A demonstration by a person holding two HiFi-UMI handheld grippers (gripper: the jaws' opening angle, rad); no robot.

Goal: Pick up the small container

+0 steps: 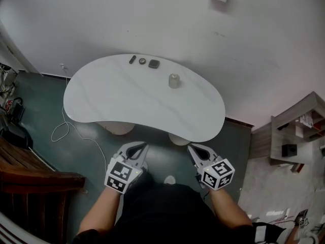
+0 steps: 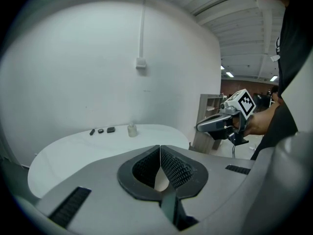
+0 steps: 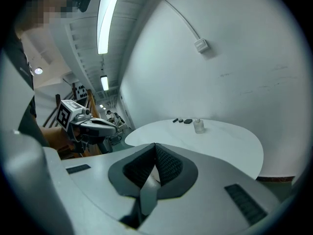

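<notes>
A small pale container [image 1: 174, 81] stands upright on the white kidney-shaped table [image 1: 101, 100], toward its far side; it also shows as a small container [image 2: 132, 129] in the left gripper view and a small container [image 3: 198, 126] in the right gripper view. My left gripper [image 1: 141, 147] hangs short of the table's near edge, its jaws shut with nothing between them. My right gripper [image 1: 192, 148] is level with it to the right, jaws also shut and empty. Both are far from the container.
Three small dark items [image 1: 143, 62] lie in a row at the table's far edge by the white wall. A dark wooden bench [image 1: 30, 177] stands at left, a shelf unit [image 1: 299, 131] at right. A cable [image 1: 63, 131] loops on the floor.
</notes>
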